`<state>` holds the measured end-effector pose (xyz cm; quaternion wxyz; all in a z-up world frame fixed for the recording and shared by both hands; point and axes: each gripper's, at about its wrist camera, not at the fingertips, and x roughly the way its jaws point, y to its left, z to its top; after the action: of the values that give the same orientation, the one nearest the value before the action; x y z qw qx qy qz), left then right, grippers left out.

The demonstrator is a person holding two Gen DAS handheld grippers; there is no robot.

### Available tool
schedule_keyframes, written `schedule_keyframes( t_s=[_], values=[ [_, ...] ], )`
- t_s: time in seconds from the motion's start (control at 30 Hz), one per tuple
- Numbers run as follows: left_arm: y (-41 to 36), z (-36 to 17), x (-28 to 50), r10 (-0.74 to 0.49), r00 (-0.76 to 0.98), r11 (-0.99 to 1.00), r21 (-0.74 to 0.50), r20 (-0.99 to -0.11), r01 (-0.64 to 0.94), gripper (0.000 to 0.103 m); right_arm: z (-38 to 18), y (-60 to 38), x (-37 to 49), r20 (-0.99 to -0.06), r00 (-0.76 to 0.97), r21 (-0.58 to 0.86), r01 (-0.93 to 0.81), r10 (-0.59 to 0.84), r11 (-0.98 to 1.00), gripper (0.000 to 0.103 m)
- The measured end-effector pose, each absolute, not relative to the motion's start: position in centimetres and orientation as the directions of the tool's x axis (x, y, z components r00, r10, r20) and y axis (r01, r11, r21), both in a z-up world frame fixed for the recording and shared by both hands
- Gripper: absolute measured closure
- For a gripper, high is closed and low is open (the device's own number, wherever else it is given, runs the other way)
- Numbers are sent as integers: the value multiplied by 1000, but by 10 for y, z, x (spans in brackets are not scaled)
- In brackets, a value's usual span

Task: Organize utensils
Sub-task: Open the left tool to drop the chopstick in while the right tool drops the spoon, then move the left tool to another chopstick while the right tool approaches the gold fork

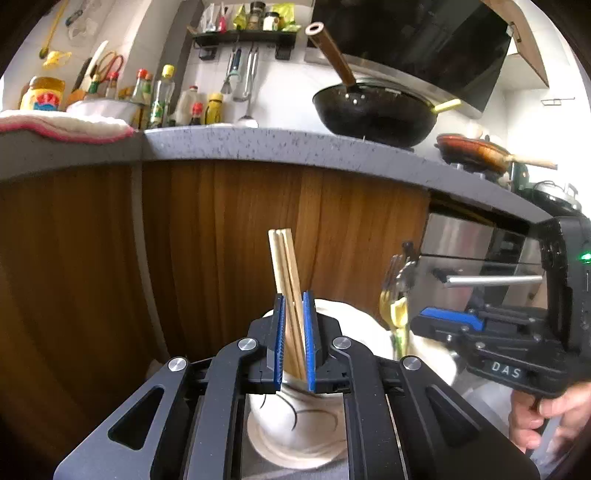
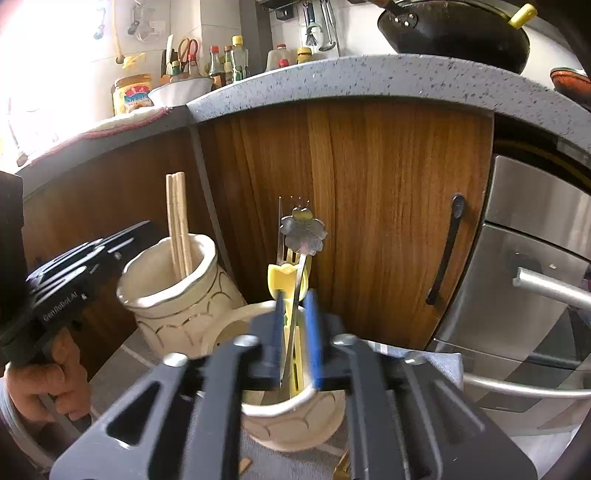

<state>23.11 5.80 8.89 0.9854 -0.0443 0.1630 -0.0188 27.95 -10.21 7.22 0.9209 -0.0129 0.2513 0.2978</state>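
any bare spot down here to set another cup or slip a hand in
Bare grey surface shows left of the two cups, below the wooden cabinet door. It is crowded between the chopstick cup and the fork cup, which nearly touch, and each hand-held gripper fills a cup mouth.

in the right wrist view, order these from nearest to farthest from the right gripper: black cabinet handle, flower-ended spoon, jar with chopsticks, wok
1. flower-ended spoon, between the right gripper fingers
2. jar with chopsticks, left
3. black cabinet handle, right, on the wooden door
4. wok, up on the counter
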Motion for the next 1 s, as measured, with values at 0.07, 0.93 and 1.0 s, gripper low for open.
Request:
schedule_keyframes(
  t_s=[0.07, 0.93, 1.0],
  values=[
    [58, 92, 222, -52, 948, 995, -93, -314, 24, 89, 75, -107, 272, -468, 699, 118, -557, 541, 822, 75],
    [24, -25, 145, -133, 679, 988, -150, -722, 34, 78, -30, -166, 215, -734, 495, 236, -456, 465, 858, 75],
    [20, -32, 144, -146, 664, 987, -155, -733, 46, 78, -35, -162, 213, -746, 494, 214, -458, 447, 863, 77]
  ],
)
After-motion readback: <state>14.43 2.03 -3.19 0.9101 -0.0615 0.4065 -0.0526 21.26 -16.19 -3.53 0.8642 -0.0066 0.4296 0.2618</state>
